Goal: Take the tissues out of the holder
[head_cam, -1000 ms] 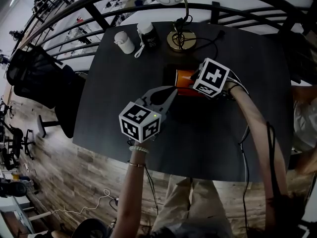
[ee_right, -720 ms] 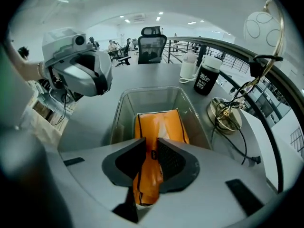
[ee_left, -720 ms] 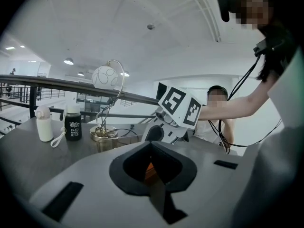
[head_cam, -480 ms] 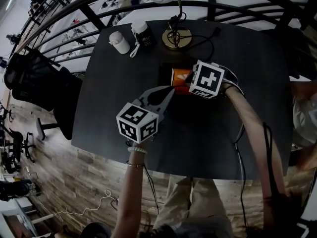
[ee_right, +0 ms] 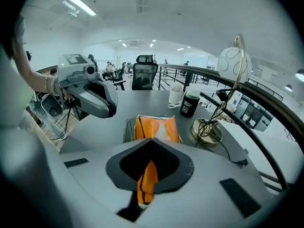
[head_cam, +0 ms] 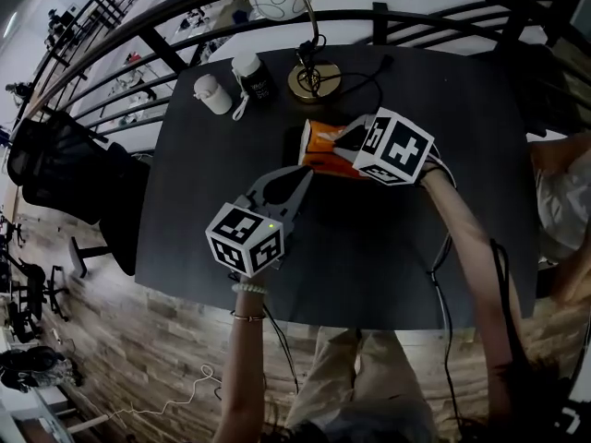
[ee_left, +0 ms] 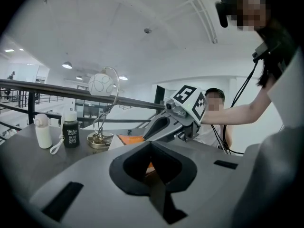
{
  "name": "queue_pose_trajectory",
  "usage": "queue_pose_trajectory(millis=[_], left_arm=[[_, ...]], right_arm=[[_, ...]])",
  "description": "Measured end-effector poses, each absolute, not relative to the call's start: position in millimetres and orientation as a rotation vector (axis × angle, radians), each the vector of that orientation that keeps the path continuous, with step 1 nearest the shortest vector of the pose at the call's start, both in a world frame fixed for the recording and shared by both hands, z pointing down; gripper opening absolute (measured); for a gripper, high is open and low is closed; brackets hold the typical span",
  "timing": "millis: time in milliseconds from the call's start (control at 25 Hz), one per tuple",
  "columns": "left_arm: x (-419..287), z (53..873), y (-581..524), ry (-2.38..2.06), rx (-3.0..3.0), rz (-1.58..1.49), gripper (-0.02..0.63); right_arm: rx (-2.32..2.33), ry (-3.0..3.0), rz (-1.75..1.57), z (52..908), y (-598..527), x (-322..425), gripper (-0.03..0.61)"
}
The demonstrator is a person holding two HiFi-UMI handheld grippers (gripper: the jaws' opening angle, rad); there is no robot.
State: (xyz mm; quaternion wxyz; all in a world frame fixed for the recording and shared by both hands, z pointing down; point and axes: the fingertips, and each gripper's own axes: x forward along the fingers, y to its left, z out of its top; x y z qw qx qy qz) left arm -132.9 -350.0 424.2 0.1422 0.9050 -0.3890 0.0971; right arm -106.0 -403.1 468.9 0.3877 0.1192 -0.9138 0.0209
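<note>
Grey left gripper, checkered marker cube, beaded bracelet, khaki trousers.

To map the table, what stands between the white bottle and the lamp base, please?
The black bottle with a white cap, clearest in the head view.

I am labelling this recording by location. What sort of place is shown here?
Probably an open-plan office, perhaps an upper level: a dark table with a desk lamp stands by a metal railing, with a black office chair beside it.
</note>
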Motion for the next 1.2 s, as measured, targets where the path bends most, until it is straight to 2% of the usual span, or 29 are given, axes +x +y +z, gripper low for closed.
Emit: queue_pose_trajectory(millis=[720,1200], left_arm=[[-126,360,-314,-1.089,2.749,0.199,0.008],[-124,353,-266,-1.043,2.779,0.153,0.008]], right_arm=[[0.534,-2.537,0.063,371,-367,-76,0.017],[0.554,-2.609,0.080,349,-306,-63,0.017]])
